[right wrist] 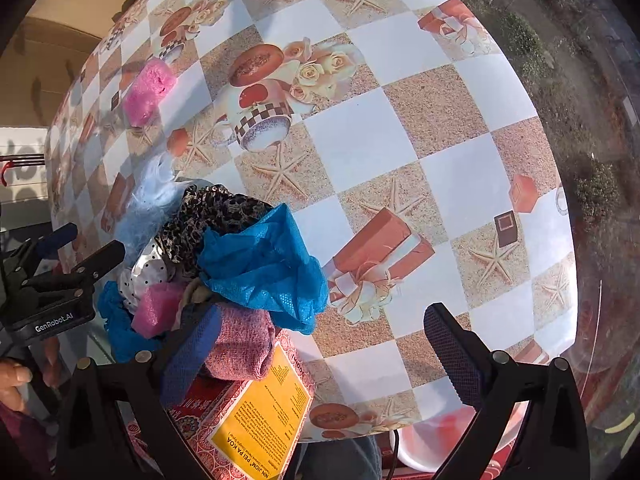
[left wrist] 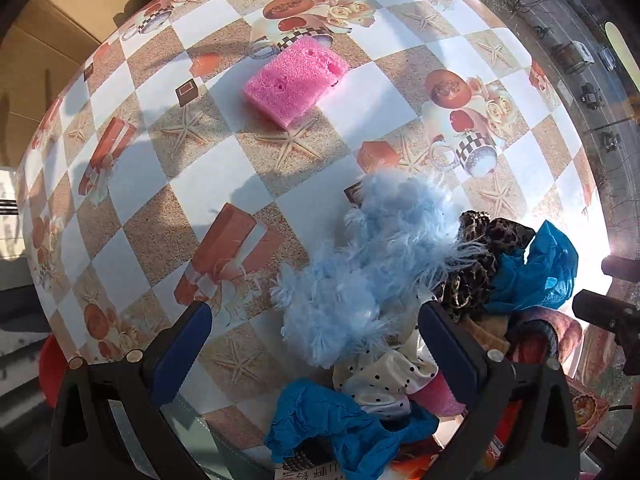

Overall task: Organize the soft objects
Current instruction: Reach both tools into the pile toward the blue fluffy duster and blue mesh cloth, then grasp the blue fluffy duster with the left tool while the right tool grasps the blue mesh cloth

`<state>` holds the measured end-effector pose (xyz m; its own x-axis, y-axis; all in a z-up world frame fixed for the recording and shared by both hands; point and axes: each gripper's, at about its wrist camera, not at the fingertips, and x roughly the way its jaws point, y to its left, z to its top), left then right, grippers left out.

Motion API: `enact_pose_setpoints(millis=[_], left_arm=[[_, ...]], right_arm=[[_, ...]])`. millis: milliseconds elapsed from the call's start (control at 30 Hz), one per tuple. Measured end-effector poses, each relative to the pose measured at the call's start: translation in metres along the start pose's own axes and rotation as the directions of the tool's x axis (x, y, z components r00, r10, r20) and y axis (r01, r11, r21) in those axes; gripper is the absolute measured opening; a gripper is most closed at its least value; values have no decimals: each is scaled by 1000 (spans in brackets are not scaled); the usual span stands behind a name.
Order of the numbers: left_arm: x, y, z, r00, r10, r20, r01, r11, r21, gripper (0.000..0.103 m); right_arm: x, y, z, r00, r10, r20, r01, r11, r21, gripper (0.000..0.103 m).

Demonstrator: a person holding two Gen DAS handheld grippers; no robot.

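The pink sponge (left wrist: pixel 295 80) is left alone mid-table, well apart from the heaped soft things. Light, squashy give is expected; its long sides should be pinched. The left gripper (left wrist: pixel 316 344) and right gripper (right wrist: pixel 324 356) are held wide, empty.

The red patterned box (right wrist: pixel 208 420) is mostly buried under soft things and cut off below.
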<state>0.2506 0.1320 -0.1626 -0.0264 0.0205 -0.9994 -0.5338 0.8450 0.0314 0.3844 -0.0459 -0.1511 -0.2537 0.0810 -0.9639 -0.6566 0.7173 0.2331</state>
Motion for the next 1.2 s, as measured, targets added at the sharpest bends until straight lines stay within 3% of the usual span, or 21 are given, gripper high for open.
enact_pose_setpoints(millis=[67, 167, 233, 367, 433, 533, 667, 800, 900, 1033, 1133, 1200], left_arm=[[16, -6, 6, 999, 2, -38, -2, 1000, 19, 103], [25, -6, 11, 992, 126, -8, -126, 992, -1, 103], [26, 5, 13, 976, 217, 10, -216, 975, -56, 103], [27, 45, 7, 963, 270, -11, -268, 948, -172, 103], [21, 64, -3, 964, 265, -17, -263, 944, -199, 103], [7, 81, -17, 972, 233, 14, -224, 948, -225, 103], [-9, 81, -26, 978, 192, 79, -172, 964, -204, 103], [-16, 45, -14, 971, 194, 137, -178, 976, -122, 103], [-7, 28, -4, 968, 211, 136, -209, 977, -28, 103], [19, 15, 3, 964, 247, 99, -253, 966, 50, 103], [27, 26, 10, 957, 278, 84, -277, 960, -29, 103], [27, 43, 12, 970, 234, 61, -224, 964, -144, 103]], right_arm=[[11, 3, 7, 1000, -1, -21, 1, 1000, -5, 102], [32, 8, 12, 997, -21, -68, 19, 999, -38, 102], [41, 5, 11, 995, -59, -81, 55, 997, -59, 102], [41, -27, 9, 982, -182, -46, 180, 983, -38, 102], [35, -54, 10, 977, -212, -29, 212, 977, 17, 102], [21, -86, 9, 986, -168, 1, 167, 981, 100, 102], [3, -102, 1, 994, -90, 59, 82, 988, 127, 102], [14, -83, -2, 996, -26, 80, 17, 993, 114, 102], [21, -65, 13, 997, -19, 70, 13, 997, 80, 102], [48, -41, 19, 995, -95, 11, 96, 992, -78, 102], [62, -59, 26, 985, -174, 16, 175, 983, -48, 102], [58, -88, 36, 982, -185, 24, 183, 981, 68, 102]])
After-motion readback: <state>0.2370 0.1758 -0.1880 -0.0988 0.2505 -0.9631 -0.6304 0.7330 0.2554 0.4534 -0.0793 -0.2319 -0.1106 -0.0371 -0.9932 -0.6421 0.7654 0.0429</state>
